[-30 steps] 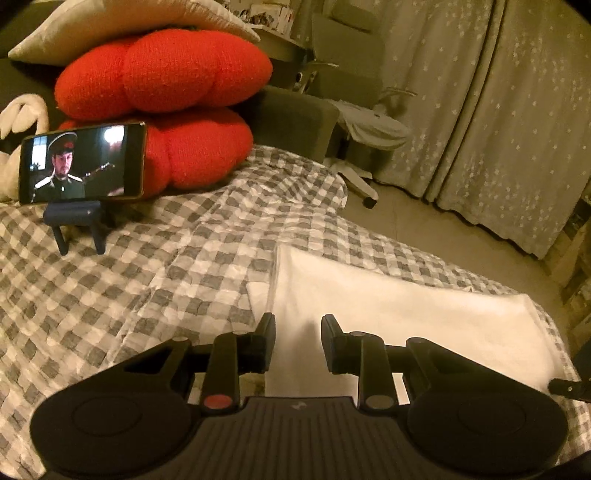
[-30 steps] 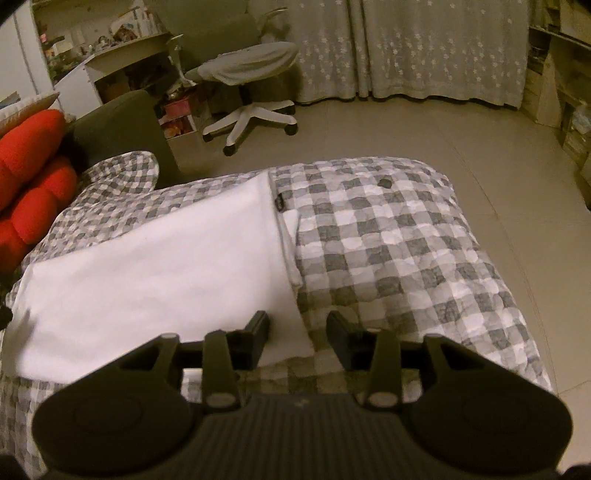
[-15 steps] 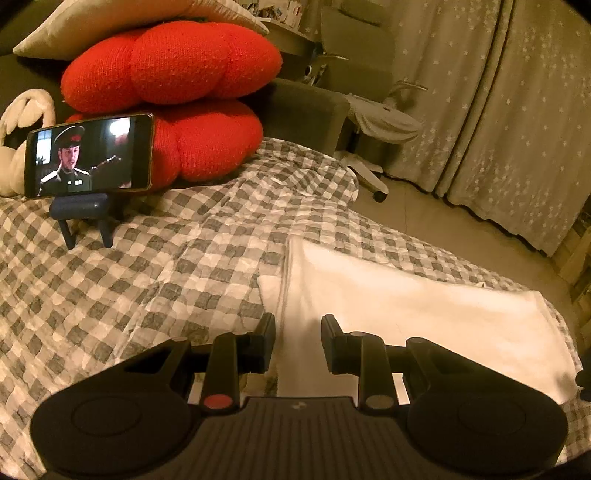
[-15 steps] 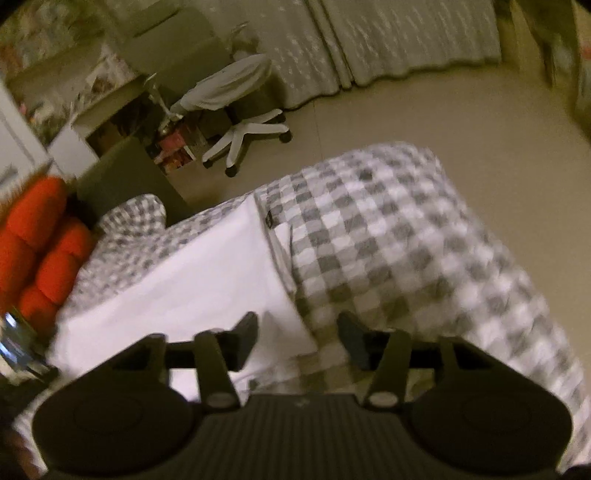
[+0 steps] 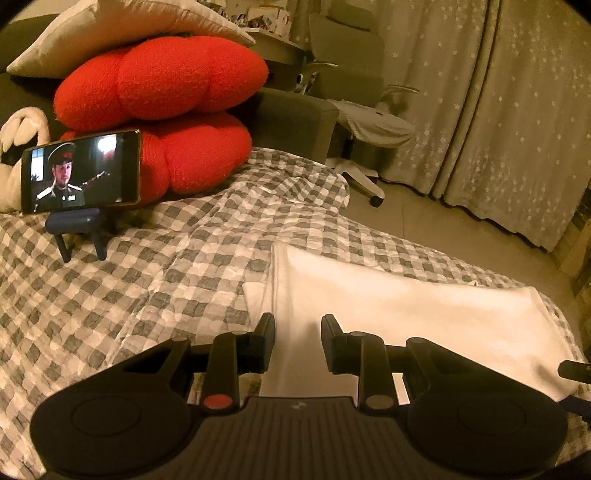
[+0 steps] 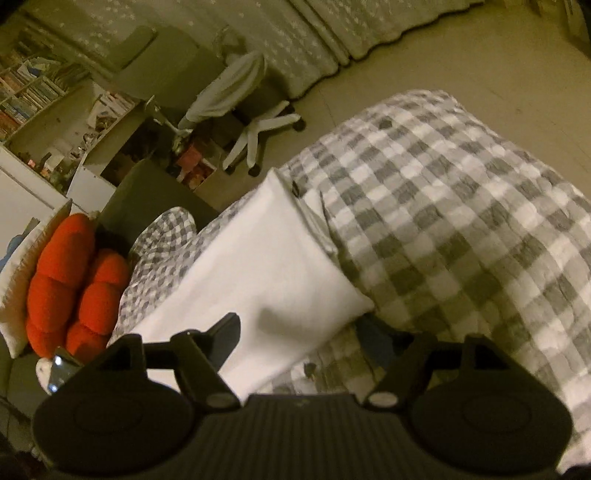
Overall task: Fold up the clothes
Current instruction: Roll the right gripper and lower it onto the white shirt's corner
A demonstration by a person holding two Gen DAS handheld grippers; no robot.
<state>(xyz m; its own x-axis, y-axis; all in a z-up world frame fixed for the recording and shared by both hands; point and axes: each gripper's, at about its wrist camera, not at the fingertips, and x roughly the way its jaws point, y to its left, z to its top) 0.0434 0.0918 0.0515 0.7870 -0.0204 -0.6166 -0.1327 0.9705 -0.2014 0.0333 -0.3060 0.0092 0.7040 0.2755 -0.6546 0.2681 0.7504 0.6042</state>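
A white garment [image 5: 406,310] lies folded into a long flat strip on the grey checked bedspread [image 5: 110,295]. My left gripper [image 5: 297,338] is open and hovers low over the strip's left end, with cloth showing in the gap between its fingers. In the right wrist view the same garment [image 6: 266,266] runs away from me. My right gripper [image 6: 301,341] is open wide and tilted, and the garment's near corner lies between its fingers. Whether either gripper touches the cloth I cannot tell. A dark tip of the right gripper [image 5: 574,369] shows at the left view's right edge.
A phone on a small stand [image 5: 81,170] stands on the bed in front of red cushions [image 5: 166,81] and a pale pillow [image 5: 129,33]. An office chair [image 5: 369,122] and star-patterned curtains [image 5: 498,110] stand beyond the bed. Bare floor [image 6: 443,66] lies past the bed's edge.
The right gripper has rolled to a tilt, moved in over the garment's near corner and spread its fingers wider. The left gripper has drifted slightly and stays open.
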